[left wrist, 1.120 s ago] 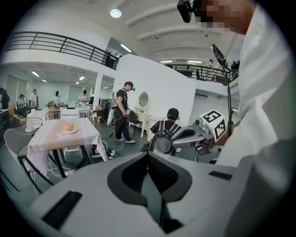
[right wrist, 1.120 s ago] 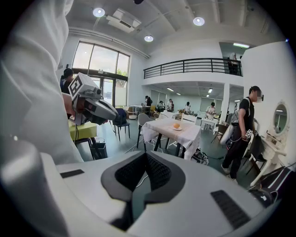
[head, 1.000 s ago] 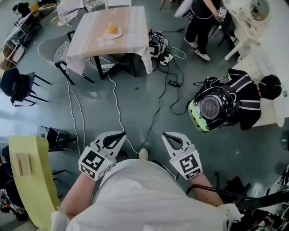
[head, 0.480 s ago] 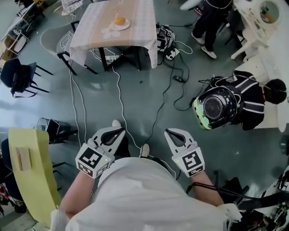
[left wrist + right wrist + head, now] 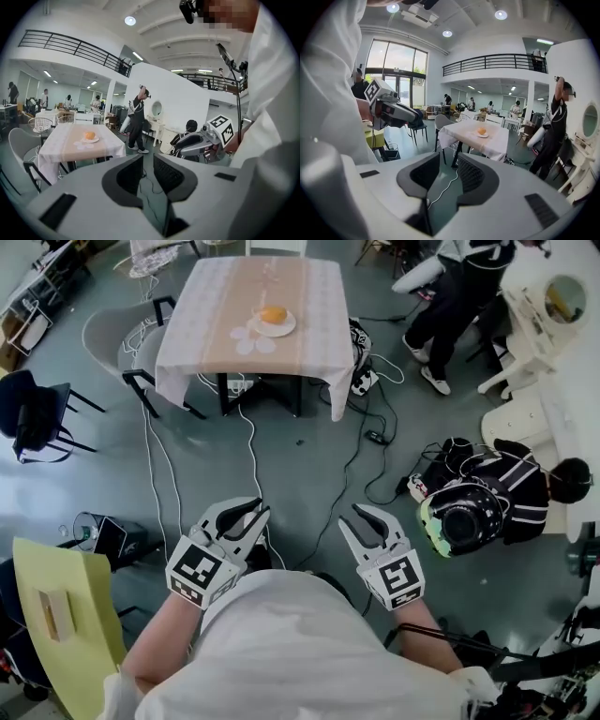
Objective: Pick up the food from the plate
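Observation:
An orange piece of food [image 5: 273,314] lies on a white plate [image 5: 282,327] on a table with a pale cloth [image 5: 314,296], far ahead across the floor. The left gripper view shows the food [image 5: 89,136] on the table [image 5: 70,145] at mid-left. In the right gripper view the food [image 5: 481,131] sits straight ahead. Both grippers are held close to the person's body, far from the table. My left gripper [image 5: 251,509] [image 5: 148,161] has a narrow gap between its jaws and holds nothing. The jaws of my right gripper [image 5: 354,516] [image 5: 449,161] are opening, with nothing between them.
Cables [image 5: 251,451] trail over the grey floor between me and the table. A grey chair [image 5: 105,334] and a black chair [image 5: 37,418] stand at the left, a yellow chair [image 5: 56,615] near my left arm. A crouching person [image 5: 511,479] and a standing one [image 5: 459,287] are at the right.
The table with the plate has come lower and larger in the head view. The right gripper's jaws have parted. The crouching person at the right has slid further right.

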